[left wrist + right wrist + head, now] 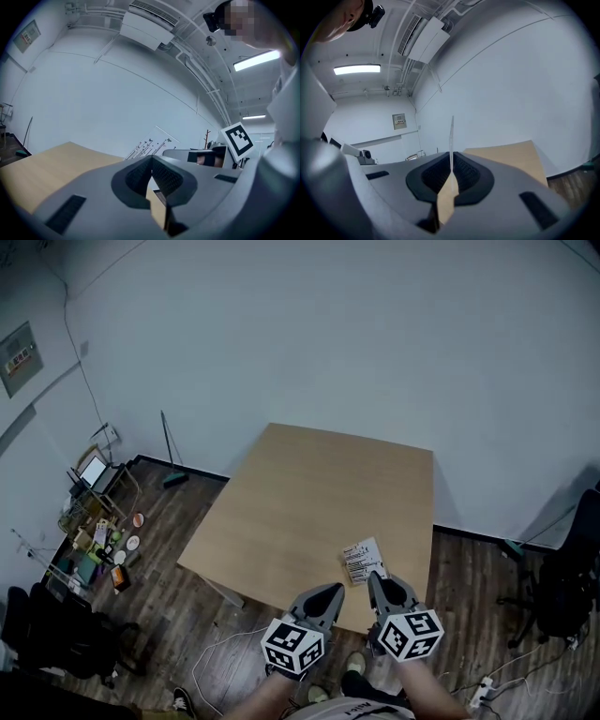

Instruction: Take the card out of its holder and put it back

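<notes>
Seen from the head view, a bare wooden table (319, 493) fills the middle of the frame, with a pale wall behind it at 12 o'clock. Both grippers sit at 6 o'clock, over the table's near edge, side by side and close together.

The right gripper (378, 576) has its claw pinched on a thin holder (451, 136). In the right gripper view the holder stands upright between the jaws, seen edge-on and looking clear. In the head view a white card (364, 562) with lines of print sticks out past the jaw tips toward 11 o'clock, above the tabletop. The card appears to be inside the holder, though the two cannot be told apart there.

The left gripper (333, 591) lies just at 9 o'clock of the right one. In the left gripper view its jaws are pressed together at the tips with nothing between them. The printed sheet shows beyond them, apart from this claw.

Each gripper carries a marker cube; the right cube (410, 634) and the left cube (293, 645) face the camera. Forearms reach in from the bottom edge, with shoes (354, 664) on the dark wood floor (234, 615) beneath.

At 9 o'clock on the floor is a clutter (94, 540) of small items by the wall. A dark chair (562, 587) stands at 4 o'clock.
</notes>
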A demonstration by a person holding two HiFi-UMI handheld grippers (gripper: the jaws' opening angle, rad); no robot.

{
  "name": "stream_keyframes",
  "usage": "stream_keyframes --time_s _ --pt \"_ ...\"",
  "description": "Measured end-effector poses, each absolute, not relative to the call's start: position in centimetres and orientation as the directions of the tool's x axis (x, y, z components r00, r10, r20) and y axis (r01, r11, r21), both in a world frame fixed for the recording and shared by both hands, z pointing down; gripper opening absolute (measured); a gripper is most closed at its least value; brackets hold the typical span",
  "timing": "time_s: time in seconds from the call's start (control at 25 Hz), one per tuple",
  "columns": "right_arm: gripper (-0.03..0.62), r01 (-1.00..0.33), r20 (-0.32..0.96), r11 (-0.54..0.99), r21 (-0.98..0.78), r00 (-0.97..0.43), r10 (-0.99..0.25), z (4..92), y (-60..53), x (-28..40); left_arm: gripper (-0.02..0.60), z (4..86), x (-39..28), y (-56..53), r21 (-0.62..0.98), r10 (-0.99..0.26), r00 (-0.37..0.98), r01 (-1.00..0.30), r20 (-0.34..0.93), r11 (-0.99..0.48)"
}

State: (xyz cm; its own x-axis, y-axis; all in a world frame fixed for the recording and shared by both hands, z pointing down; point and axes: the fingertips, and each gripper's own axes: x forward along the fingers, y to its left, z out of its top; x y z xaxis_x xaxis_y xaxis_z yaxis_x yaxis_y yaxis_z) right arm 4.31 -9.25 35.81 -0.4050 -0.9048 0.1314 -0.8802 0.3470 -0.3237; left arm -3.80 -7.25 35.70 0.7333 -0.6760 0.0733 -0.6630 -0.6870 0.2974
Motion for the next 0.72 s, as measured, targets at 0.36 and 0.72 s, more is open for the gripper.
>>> stream_keyframes --time_s 0.36,0.72 --pt "0.026 -0.893 0.13 0.331 -0.305 -0.383 -0.915 35.4 -10.0 4.7 0.012 35.3 -4.7 -8.1 0.268 -0.691 0.722 -0.675 0.049 -0.687" --pt "0.026 -0.9 0.19 0.29 -0.324 -0.363 -0.912 39.3 -12.7 6.3 0.012 38.6 -4.9 -10.3 0.285 -0.707 0.701 -0.699 0.095 -0.656"
